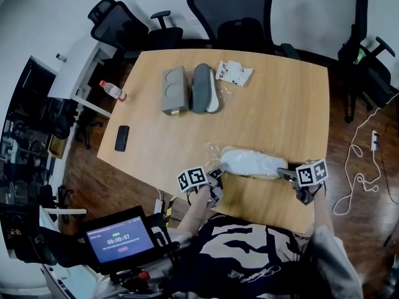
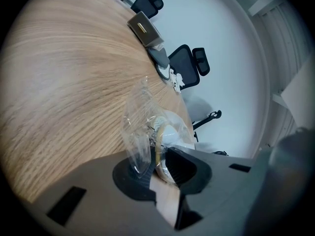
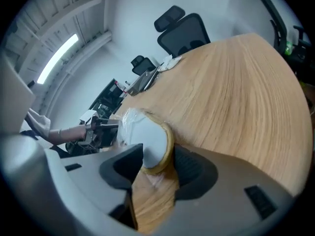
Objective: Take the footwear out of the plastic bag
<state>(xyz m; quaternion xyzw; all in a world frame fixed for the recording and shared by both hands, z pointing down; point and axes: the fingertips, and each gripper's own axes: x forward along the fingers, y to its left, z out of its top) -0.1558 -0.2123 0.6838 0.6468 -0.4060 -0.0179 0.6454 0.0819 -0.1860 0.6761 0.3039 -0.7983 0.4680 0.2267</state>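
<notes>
A white shoe (image 1: 252, 164) with a tan sole lies near the front edge of the wooden table (image 1: 280, 104), its left part inside a clear plastic bag (image 1: 215, 151). My left gripper (image 1: 218, 174) is at the bagged end. In the left gripper view the crumpled bag (image 2: 138, 127) and the shoe's end (image 2: 170, 132) sit between the narrow jaws of the left gripper (image 2: 157, 168), pinched. My right gripper (image 1: 285, 173) is at the other end. In the right gripper view the right gripper (image 3: 155, 163) stands open around the bare end of the shoe (image 3: 147, 139).
Farther back on the table lie a grey shoe (image 1: 204, 87), a grey sole-up shoe (image 1: 174, 90) and a crumpled packet (image 1: 234, 72). A bottle (image 1: 113, 90) and a phone (image 1: 122, 137) sit at the left edge. Office chairs (image 1: 234, 14) stand behind; a screen (image 1: 120, 238) is near my left.
</notes>
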